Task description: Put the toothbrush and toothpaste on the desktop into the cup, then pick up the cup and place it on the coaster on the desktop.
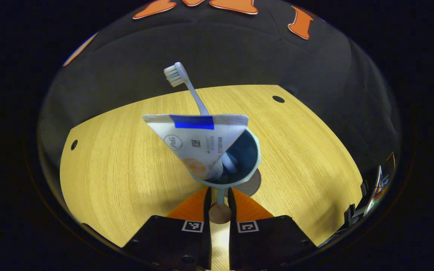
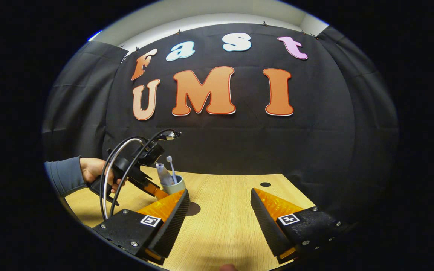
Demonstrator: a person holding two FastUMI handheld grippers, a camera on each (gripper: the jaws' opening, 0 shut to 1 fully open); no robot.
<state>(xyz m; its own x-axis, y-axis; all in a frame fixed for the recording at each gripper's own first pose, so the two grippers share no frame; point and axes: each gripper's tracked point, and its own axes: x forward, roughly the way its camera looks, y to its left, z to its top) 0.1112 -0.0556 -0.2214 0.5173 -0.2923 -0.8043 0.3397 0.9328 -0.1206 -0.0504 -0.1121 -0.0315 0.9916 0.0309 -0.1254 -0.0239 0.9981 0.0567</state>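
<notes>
- in the left gripper view the left gripper [image 1: 220,197] has its two fingers drawn close, pinching the near wall of the cup [image 1: 252,150]; the wall shows as a thin pale strip in the narrow gap between them.
- the cup's lower body is hidden behind its own rim and the fingers, so i cannot tell from here whether its base touches anything.
- under the cup a dark round coaster [image 1: 252,184] peeks out at the right; most of it is covered.
- the toothpaste [image 1: 198,145] stands cap down in the cup, its flat crimped end fanned wide on top, hiding the toothbrush [image 1: 187,84] shaft; the bristled head leans out to the upper left.
- in the right gripper view the right gripper [image 2: 220,210] is spread wide over the wooden desktop [image 2: 224,226], holding nothing.
- there a hand [image 2: 94,171] in a grey sleeve grips the left gripper's handle, tilted down toward the cup, which appears lifted above the coaster [image 2: 193,208].
</notes>
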